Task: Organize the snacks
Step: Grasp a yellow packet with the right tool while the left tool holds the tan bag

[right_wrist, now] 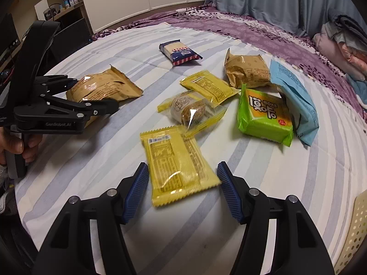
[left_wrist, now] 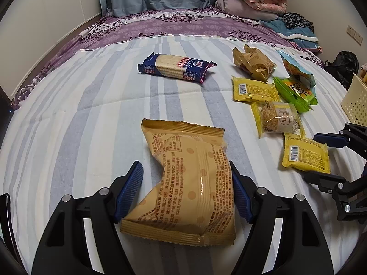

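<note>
Several snack packets lie on a striped sheet. My left gripper is open, its jaws on either side of a tan packet, which also shows in the right wrist view. My right gripper is open around a yellow packet, seen in the left wrist view too. Further off lie a dark blue cracker pack, a second tan packet, another yellow packet, a clear-windowed yellow cake packet, a green packet and a light blue bag.
A cream perforated basket stands at the right; its corner shows in the right wrist view. A purple bedspread, folded bedding and a black bag lie beyond. A shelf stands at the left.
</note>
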Demonstrator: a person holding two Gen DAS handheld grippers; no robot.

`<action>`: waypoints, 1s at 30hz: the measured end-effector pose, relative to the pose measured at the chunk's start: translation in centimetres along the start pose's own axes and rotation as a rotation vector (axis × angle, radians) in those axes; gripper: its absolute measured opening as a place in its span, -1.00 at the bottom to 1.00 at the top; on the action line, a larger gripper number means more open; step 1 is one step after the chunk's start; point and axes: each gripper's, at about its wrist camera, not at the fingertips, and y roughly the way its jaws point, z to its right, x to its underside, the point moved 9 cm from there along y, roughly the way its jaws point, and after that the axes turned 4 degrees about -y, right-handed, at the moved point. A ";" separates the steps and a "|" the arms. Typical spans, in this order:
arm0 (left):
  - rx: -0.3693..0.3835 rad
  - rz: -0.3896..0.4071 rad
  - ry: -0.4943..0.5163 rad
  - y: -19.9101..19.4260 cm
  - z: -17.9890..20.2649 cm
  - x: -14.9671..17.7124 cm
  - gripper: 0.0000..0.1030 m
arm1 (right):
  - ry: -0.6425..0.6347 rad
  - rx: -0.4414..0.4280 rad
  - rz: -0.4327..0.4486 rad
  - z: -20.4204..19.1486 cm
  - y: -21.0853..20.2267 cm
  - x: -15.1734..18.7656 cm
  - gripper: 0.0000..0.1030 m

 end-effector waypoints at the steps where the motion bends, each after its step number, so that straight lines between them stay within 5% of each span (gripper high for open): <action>1: 0.000 0.000 -0.001 0.1 -0.1 0.0 0.44 | -0.001 0.006 0.004 0.1 0.2 -0.2 0.22; 8: 0.002 -0.002 -0.007 0.4 -0.2 -0.4 0.44 | -0.002 -0.002 0.013 0.2 1.1 -1.4 0.23; 10: -0.002 0.005 -0.009 0.3 -0.3 -0.5 0.27 | 0.000 -0.004 0.014 0.3 1.1 -1.4 0.22; 14: 0.011 0.006 -0.029 0.0 -0.3 -0.6 0.17 | -0.003 -0.008 0.017 0.1 0.9 -1.4 -0.04; 30: 0.040 0.066 -0.006 -3.2 1.5 -1.6 0.14 | 0.100 -0.027 0.096 0.3 -2.9 -0.3 -0.10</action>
